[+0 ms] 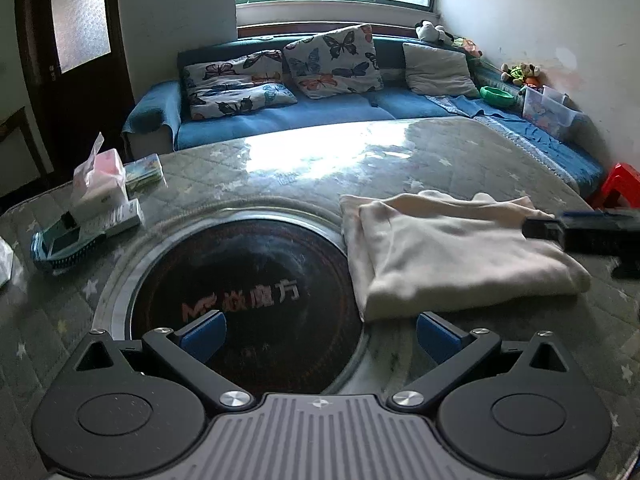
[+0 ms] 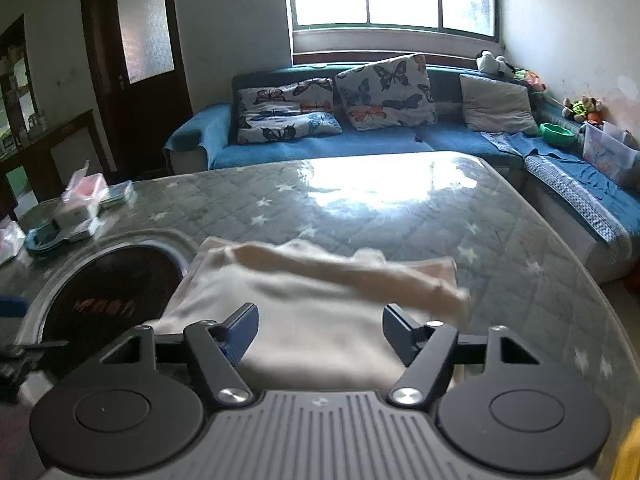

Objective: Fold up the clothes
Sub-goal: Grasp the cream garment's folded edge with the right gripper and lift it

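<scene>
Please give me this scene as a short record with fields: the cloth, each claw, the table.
garment: cream cloth, folded, lying flat on the table
left claw: open, empty, above the dark round inset, beside the cloth
right claw: open, empty, over the cloth's near edge
table: quilted star-pattern cover
other items: tissue pack at far left

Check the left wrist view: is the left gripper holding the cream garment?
No, the left gripper is open and empty over the dark round inset, beside the folded cream garment.
</scene>
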Motion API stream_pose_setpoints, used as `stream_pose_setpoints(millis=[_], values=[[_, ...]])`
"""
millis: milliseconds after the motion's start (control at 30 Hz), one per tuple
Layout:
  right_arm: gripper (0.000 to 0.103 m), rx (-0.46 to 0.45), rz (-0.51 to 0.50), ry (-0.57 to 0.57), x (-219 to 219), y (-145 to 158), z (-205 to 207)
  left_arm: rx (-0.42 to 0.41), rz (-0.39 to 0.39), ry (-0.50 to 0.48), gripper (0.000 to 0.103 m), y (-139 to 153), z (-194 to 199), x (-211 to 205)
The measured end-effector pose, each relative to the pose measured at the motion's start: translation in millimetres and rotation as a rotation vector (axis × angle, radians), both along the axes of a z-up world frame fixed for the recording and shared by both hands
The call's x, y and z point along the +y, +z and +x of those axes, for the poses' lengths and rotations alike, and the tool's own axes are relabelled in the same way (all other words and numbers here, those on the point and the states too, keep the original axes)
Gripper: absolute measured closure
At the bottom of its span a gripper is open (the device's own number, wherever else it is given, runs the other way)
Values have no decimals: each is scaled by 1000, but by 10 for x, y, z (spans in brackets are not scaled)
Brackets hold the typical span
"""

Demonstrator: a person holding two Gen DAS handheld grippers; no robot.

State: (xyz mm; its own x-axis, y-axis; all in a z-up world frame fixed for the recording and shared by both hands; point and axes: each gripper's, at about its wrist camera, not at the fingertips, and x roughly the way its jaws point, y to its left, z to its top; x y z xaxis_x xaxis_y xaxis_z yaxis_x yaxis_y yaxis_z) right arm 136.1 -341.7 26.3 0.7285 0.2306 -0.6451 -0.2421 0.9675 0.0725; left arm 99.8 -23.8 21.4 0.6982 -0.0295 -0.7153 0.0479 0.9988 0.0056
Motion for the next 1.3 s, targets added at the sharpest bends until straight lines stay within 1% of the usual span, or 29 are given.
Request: stream_pose_setpoints(millis=[67,100,133,267,333,400,433,500,533,633,667,733,767,800,833,867,967,1033,1067,1100,1133,1167,1200,1300], values=[[39,15,-24,4,31,-55,273,7,3,2,0,-28,65,28],[43,23,-30,5,46,-81,349,11,3,3,0,-44,94,44],[44,35,-35,8,59,-121,456,16,2,4,0,-61,123,61],[46,70,-50,7,123,-298,813,40,-4,15,0,-149,218,140],[47,85,-48,1,119,-367,912,49,-3,21,0,-187,249,165],[51,103,-47,-5,117,-451,1014,55,0,26,0,-218,277,193],[52,112,-48,-4,119,-493,1049,59,1,30,0,-228,287,203],[60,122,-45,3,121,-545,1083,65,-2,38,0,-247,303,227],[63,124,-42,7,121,-560,1087,66,-4,40,0,-255,307,235],[79,124,-32,14,114,-555,1077,66,-2,41,0,-261,307,237],[87,119,-25,12,105,-537,1067,66,-1,40,0,-257,302,228],[90,109,-2,10,73,-484,1034,61,2,39,0,-242,284,222],[94,104,13,11,52,-451,1012,59,2,39,0,-234,276,220],[95,99,25,11,34,-420,991,57,2,40,0,-228,271,217],[96,95,22,17,44,-401,978,56,2,41,0,-223,265,216],[99,91,20,22,54,-382,964,54,1,42,0,-217,257,214],[99,80,11,39,83,-325,924,50,0,41,0,-206,239,197],[96,72,6,50,103,-287,897,48,-1,34,0,-203,227,185],[91,68,2,55,115,-272,886,48,0,30,0,-205,225,180],[80,68,-7,59,138,-287,898,49,0,28,0,-209,227,178],[72,72,-5,73,158,-308,917,51,0,28,0,-217,237,182],[60,76,-3,84,176,-326,933,53,-1,28,0,-226,247,187],[57,74,-2,87,181,-321,927,55,-1,28,0,-234,257,192],[56,67,-1,93,197,-308,906,61,-3,28,0,-260,287,205]])
